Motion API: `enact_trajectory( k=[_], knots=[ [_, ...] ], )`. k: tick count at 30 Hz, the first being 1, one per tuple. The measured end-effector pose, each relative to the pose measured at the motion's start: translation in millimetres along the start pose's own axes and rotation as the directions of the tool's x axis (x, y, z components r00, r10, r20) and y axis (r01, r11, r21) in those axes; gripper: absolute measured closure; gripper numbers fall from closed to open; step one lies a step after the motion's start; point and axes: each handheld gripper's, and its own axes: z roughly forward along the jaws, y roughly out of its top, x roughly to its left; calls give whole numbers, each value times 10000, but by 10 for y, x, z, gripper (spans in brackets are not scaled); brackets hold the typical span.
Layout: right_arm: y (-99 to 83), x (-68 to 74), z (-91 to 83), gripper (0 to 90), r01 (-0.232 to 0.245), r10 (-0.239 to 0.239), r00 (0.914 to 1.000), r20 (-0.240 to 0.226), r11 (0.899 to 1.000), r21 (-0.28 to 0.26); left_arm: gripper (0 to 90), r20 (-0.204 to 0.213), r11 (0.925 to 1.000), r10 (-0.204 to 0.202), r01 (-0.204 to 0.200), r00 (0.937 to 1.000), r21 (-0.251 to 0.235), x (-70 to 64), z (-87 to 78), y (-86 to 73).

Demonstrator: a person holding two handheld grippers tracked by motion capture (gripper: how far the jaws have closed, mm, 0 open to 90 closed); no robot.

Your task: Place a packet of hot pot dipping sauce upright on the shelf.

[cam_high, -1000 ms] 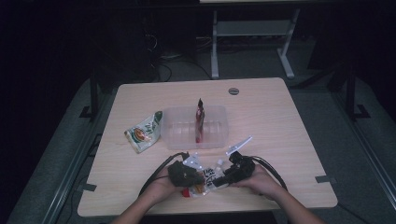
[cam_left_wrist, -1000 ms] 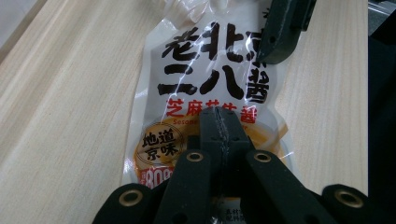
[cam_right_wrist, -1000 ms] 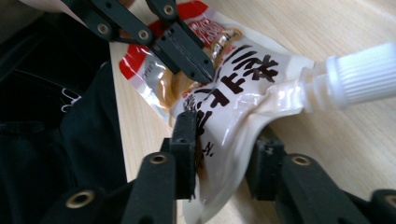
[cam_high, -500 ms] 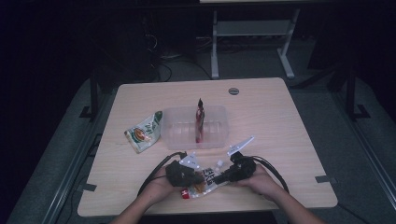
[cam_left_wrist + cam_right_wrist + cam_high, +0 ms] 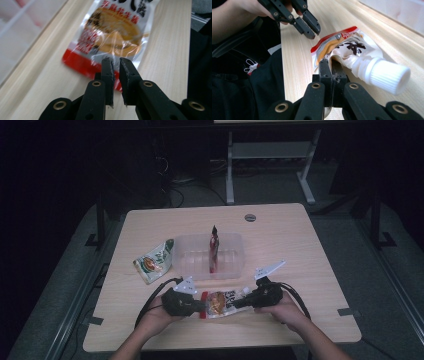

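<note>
- Right gripper [image 5: 331, 65] is clamped on the pouch [image 5: 222, 301] beside its cap [image 5: 387, 75]; hold firm.
- Left gripper [image 5: 116, 65], slightly open, holds nothing; close squarely on the red edge [image 5: 82, 65].

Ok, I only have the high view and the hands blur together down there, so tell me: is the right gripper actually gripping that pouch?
Observer: Yes. In the right gripper view the right gripper has its jaws shut on the pouch at its top edge, right beside the white cap.
Operator: And the left one?
Observer: Not gripping. The left gripper has its jaws a narrow gap apart at the pouch's red bottom edge. In the right gripper view they hang just above that edge.
Operator: Is the cap on?
Observer: Yes, the ribbed cap sits on the spout.
</note>
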Motion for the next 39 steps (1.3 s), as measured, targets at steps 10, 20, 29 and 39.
enact_trajectory(
  k=[10,20,29,39],
  knots=[
    [57,88,-61,897,530,-546,9976,-437,9979,-372,801,3,9997,139,-139,9999,208,7,71,9],
    [112,152,-85,896,698,-764,9922,-982,9952,-691,802,413,9991,340,-351,9986,258,-104,216,85],
    [206,221,-88,896,1010,-1167,9852,-1252,9870,-1251,854,1134,9995,180,-151,9934,-261,-186,296,180],
    [249,275,-67,896,1067,-1253,9828,-1358,9849,-1364,896,1456,9985,424,-368,9884,-409,-239,335,229]
  ],
)
